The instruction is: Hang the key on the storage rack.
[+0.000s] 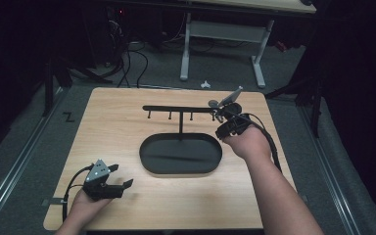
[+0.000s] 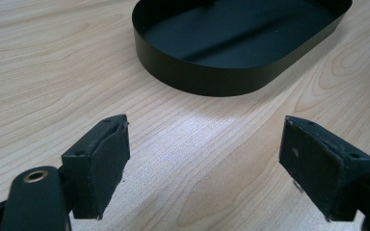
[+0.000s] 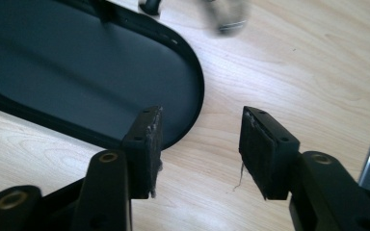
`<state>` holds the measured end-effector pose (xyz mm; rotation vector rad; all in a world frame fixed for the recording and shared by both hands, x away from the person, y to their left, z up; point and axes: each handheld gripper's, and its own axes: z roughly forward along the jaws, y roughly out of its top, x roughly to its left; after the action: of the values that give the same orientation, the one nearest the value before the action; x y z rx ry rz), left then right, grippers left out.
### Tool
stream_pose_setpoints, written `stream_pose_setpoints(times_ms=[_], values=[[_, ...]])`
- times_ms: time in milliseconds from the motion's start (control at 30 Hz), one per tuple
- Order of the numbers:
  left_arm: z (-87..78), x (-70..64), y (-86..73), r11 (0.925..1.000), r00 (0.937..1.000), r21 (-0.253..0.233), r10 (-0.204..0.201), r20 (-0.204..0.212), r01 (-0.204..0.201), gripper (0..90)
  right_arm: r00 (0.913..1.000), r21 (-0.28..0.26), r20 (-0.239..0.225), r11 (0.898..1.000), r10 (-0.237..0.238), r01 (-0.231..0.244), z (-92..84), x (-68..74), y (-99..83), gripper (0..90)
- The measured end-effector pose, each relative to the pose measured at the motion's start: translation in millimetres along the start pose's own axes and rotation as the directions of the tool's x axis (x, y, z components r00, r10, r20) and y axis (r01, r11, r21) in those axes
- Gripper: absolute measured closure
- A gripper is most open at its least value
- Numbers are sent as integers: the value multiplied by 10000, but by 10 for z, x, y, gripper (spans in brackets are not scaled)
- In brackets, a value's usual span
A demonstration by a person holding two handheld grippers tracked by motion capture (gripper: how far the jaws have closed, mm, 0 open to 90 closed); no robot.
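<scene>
Wooden table [image 1: 127, 122] holds a black stand [image 1: 180, 110] rising from its oval tray [image 1: 149, 164]. Right gripper [image 1: 220, 115] sits by the bar's end, jaws apart, holding nothing (probably just let go). Left gripper [image 1: 120, 176] waits, spread wide.

My left gripper [image 2: 204, 163]: two black jaws, set wide apart, nothing between the pads. Beneath them: a pale wood-grain table [image 2: 53, 62], bare between the jaws. Ahead, near the top: a black oval tray [image 2: 197, 79], low straight wall, dark floor inside with a faint light streak. Tray and jaws well apart.
</scene>
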<state>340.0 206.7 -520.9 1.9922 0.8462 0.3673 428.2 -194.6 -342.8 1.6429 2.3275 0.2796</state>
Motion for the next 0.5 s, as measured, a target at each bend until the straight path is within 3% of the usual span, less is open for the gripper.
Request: stream_pose_setpoints(times_ms=[300,500], values=[[9,-11,-2,10000,10000,51,8,16,-8,187,9992,-398,-33,9984,399,-400,242,-53,-329,459],[35,-37,-3,9998,9999,177,126,56,-127,187,9935,-1033,-157,9881,1128,-1138,472,-148,-703,440]])
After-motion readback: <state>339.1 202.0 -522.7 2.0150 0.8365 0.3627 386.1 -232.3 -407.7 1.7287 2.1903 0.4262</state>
